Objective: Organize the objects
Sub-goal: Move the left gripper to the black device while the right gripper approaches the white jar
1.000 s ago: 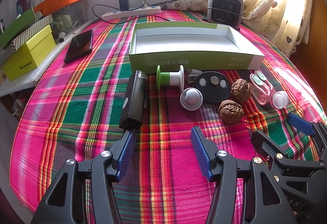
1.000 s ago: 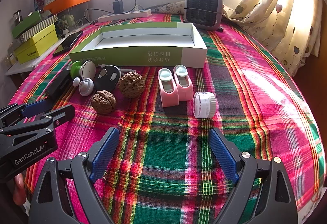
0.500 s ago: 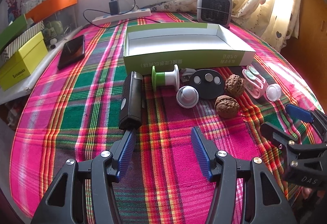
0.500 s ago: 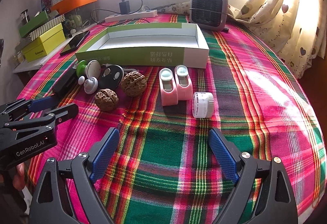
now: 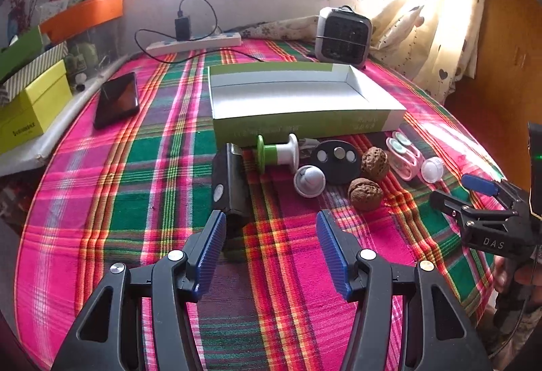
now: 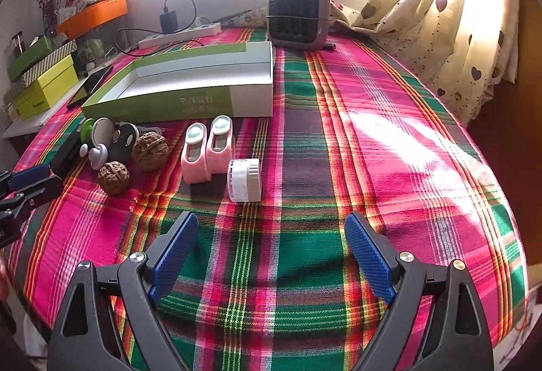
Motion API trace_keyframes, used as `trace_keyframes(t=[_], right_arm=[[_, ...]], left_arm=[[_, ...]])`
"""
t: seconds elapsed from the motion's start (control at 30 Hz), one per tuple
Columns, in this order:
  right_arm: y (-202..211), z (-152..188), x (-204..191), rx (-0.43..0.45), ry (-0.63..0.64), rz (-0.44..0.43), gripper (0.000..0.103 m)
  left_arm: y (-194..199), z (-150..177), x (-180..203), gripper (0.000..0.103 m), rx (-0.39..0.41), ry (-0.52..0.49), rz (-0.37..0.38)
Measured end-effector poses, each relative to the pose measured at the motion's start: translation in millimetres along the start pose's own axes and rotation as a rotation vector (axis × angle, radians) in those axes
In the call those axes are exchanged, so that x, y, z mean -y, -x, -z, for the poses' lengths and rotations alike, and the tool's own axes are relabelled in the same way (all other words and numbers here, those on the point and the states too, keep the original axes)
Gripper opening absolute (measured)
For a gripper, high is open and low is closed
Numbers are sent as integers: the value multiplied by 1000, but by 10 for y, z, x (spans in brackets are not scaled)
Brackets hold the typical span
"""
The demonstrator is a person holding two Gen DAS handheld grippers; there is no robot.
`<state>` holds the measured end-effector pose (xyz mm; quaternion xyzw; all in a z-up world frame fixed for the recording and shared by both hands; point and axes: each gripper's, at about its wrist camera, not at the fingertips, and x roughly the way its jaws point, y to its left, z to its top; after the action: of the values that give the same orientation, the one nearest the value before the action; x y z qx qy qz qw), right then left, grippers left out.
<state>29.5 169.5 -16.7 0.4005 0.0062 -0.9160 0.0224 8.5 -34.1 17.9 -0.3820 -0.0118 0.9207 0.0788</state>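
An empty green and white box lies open on the plaid cloth; it also shows in the right wrist view. In front of it sit a black device, a green and white spool, a white knob, a black disc, two walnuts, a pink case and a white jar. My left gripper is open and empty, just short of the black device. My right gripper is open and empty, just short of the white jar.
A grey heater stands at the back. A power strip with a charger lies by the wall. A black phone lies at the left. Yellow and green boxes stand on a side ledge. A curtain hangs at the right.
Both grippers have drawn back and risen a little, so the objects look smaller and farther. Both stay open. No object has moved.
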Motion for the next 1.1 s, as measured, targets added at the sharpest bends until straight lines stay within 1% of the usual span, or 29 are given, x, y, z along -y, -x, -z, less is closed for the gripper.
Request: trace_keyframes(t=[0.07,0.17,0.27,0.37,0.63,0.73,0.77,0.83,0.97,1.07,1.1], right_arm=[[-30,-16,2,-11,4,0,88],[-50,-56,11,-19,12,3,85],[-79,-94,55,-26,0,-1,84],[-104,-113,72,-31,2,1,84],[-161,-179,80,-39,5,6,84],[-181,-202,78,-40,4,9,83],[-187,-209,79,-38,2,11,82],[-195,-228,82,-35,-1,15,78],[-206,-253,68,-36,3,14,74],[-202,-253,64,-30,3,11,68],[-201,-256,63,-29,4,10,65]], left_arm=[[-15,-18,-60,54,1,17,-8],[-69,-45,-145,54,-8,33,-33],[-151,-86,-227,54,-27,54,-27],[-225,-102,-262,54,-37,52,-45],[-376,-162,-323,54,-66,58,-47],[-393,-177,-308,54,-66,51,-61],[-404,-184,-302,54,-68,43,-70],[-421,-193,-282,54,-68,26,-81],[-431,-209,-290,53,-66,33,-81],[-438,-224,-288,47,-66,26,-88],[-440,-229,-290,42,-65,28,-86]])
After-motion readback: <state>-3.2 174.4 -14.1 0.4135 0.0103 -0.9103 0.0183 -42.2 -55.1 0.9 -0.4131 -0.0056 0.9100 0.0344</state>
